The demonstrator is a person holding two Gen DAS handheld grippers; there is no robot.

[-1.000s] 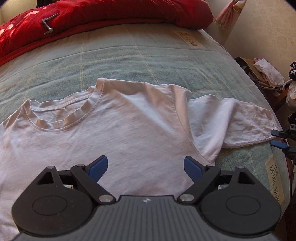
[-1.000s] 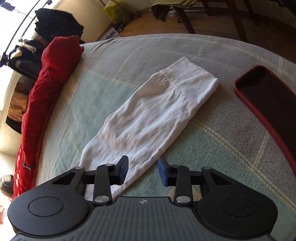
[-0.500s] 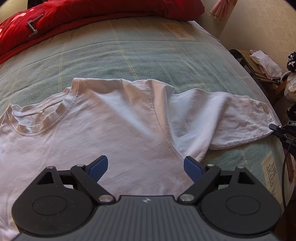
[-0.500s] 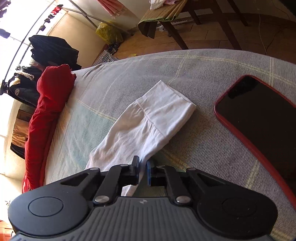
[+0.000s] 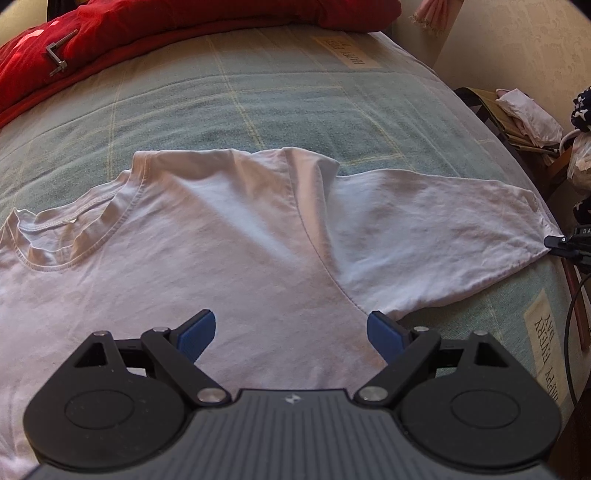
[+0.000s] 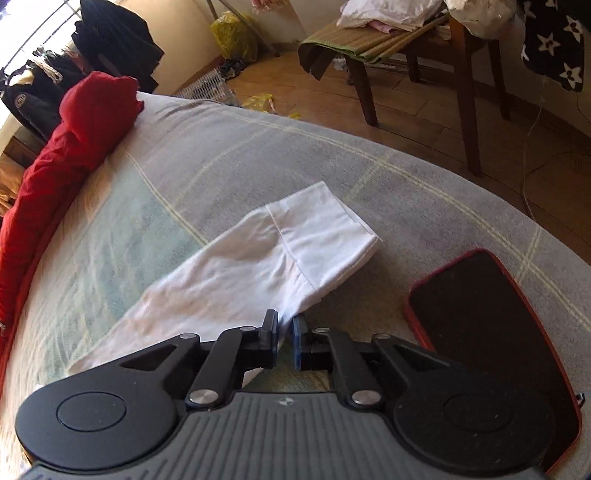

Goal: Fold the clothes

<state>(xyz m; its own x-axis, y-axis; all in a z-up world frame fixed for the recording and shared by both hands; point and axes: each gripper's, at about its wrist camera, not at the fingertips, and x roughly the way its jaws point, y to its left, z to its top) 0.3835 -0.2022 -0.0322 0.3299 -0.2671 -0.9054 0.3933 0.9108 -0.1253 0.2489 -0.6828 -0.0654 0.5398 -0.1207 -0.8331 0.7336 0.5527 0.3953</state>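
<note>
While the right gripper point(image 6: 284, 332) is pinching only the sleeve point(image 6: 295, 254) hem (apparently a thin bite), the cloth risks slipping free mid-fold. The left gripper point(image 5: 290, 332) is hovering wide open over the shirt point(image 5: 221, 258), pinning nothing, so the body may be dragging along.

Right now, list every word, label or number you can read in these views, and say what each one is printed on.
"HAPPY EVERY DAY" on the cream patch of the bedspread near its right edge, seen sideways.
The second cream patch near the red quilt seems to carry the same words upside down; too blurred to be sure.
"DA", cut off by the frame, on the right claw.
Right wrist view: no readable text.
</note>
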